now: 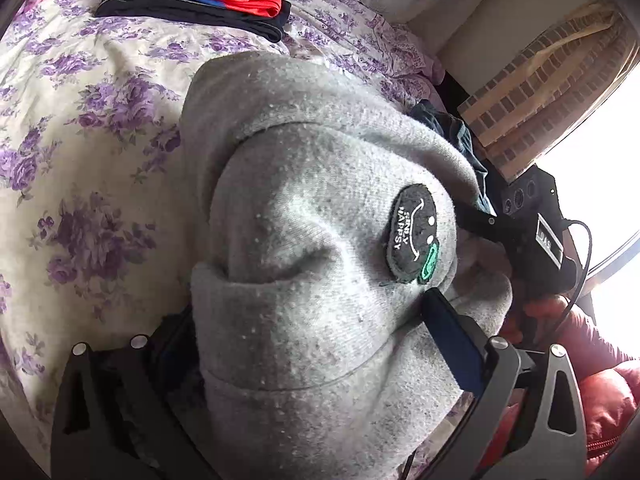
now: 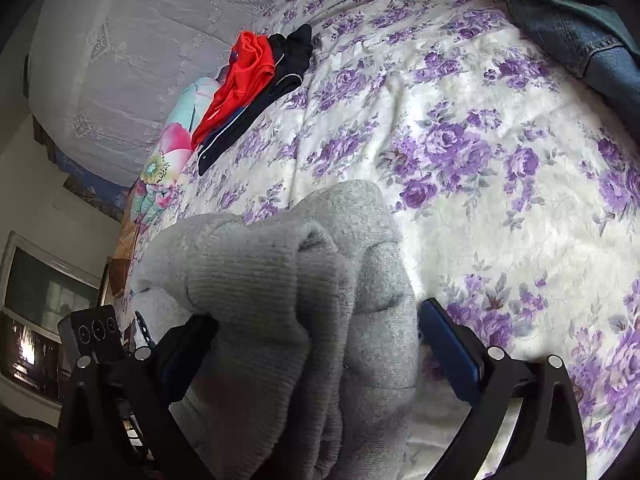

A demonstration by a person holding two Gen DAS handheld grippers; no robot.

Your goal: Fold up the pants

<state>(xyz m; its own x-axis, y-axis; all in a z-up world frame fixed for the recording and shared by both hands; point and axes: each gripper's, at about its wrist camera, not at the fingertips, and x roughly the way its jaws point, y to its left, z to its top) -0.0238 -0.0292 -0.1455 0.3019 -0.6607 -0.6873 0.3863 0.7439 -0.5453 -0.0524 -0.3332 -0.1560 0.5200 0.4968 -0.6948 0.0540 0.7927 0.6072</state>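
A: Left wrist view: the pants (image 1: 320, 240) bunch between your left gripper (image 1: 308, 320) fingers, over the bed (image 1: 80, 160). Keep both edges level as you lay the fold.

B: And the right gripper (image 2: 316, 332)?

A: Half-closed too, clamping the ribbed cuff.

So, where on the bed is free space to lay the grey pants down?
Free bedspread lies ahead of the grey pants, between the red and black clothes far left and the denim at the top right. Those two corners are crowded.
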